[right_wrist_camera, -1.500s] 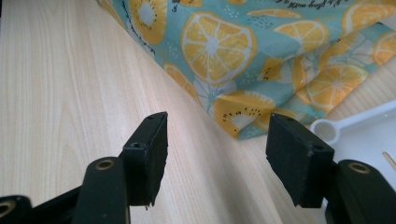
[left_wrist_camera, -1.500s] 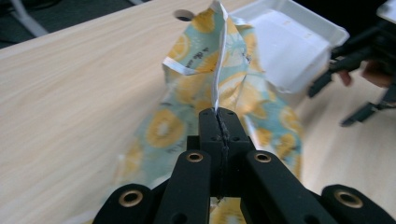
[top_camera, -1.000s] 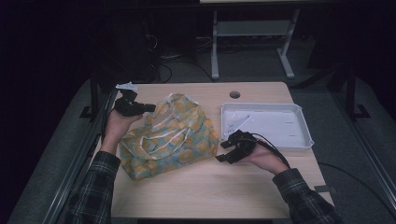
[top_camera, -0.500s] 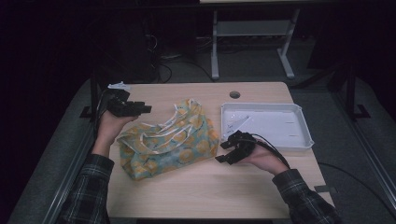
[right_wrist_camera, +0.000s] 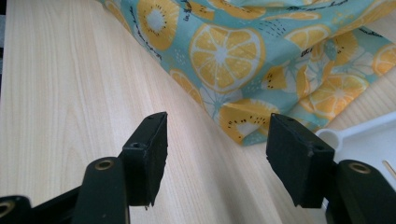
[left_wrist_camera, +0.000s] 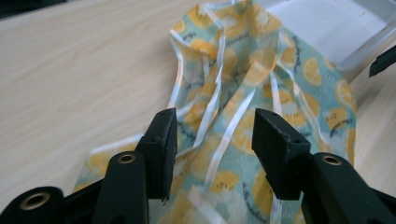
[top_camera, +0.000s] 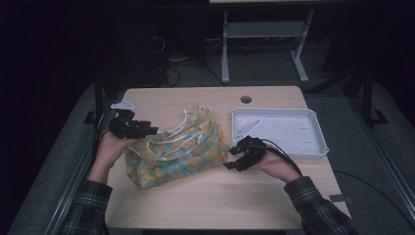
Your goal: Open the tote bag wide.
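A teal cloth with a lemon print and white ribbon ties (top_camera: 178, 147) lies crumpled in the middle of the wooden table (top_camera: 195, 200). My left gripper (top_camera: 149, 131) is at its left edge, and its jaws have just been opening. In the left gripper view the left gripper (left_wrist_camera: 215, 126) is open, with the cloth (left_wrist_camera: 261, 70) lying under and beyond the gap, free of the pads. My right gripper (top_camera: 231, 158) rests by the cloth's right corner. It stands open (right_wrist_camera: 217, 126) over bare wood, a little short of the cloth (right_wrist_camera: 233, 42).
A shallow white tray (top_camera: 274, 110) sits on the table's right half, just behind the right gripper, and its corner (right_wrist_camera: 364, 135) lies close to the right jaw. A round cable hole (top_camera: 245, 99) is near the far edge. Dark floor and a rack stand beyond.
The left gripper opened its jaws, let go of the cloth's edge and drew back toward the person. The cloth slumped and spread. The right gripper kept still.
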Demonstrator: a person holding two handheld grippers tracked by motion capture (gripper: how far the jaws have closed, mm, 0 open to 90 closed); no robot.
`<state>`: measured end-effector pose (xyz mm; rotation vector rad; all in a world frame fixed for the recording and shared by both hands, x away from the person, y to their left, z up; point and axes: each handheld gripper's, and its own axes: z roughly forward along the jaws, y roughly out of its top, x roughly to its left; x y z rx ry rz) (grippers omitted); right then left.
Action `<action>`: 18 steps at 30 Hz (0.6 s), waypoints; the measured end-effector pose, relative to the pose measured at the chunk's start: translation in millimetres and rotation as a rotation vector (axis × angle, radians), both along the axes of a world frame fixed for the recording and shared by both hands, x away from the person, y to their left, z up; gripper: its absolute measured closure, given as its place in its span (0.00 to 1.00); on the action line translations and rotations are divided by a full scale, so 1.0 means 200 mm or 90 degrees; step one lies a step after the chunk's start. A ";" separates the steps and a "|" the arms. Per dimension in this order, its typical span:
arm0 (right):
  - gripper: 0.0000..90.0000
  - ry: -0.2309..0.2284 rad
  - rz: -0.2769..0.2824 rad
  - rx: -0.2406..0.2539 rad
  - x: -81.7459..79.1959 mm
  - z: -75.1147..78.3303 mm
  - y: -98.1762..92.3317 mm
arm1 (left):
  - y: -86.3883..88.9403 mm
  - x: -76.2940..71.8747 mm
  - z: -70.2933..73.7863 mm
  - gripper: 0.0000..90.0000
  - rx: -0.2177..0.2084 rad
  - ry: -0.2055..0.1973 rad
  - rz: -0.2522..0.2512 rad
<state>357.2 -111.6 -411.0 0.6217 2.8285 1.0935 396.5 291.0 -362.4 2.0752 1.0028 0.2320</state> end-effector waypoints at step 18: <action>0.42 -0.022 -0.016 0.023 0.05 0.08 0.04 | 0.06 -0.05 -0.18 0.81 0.085 0.050 0.018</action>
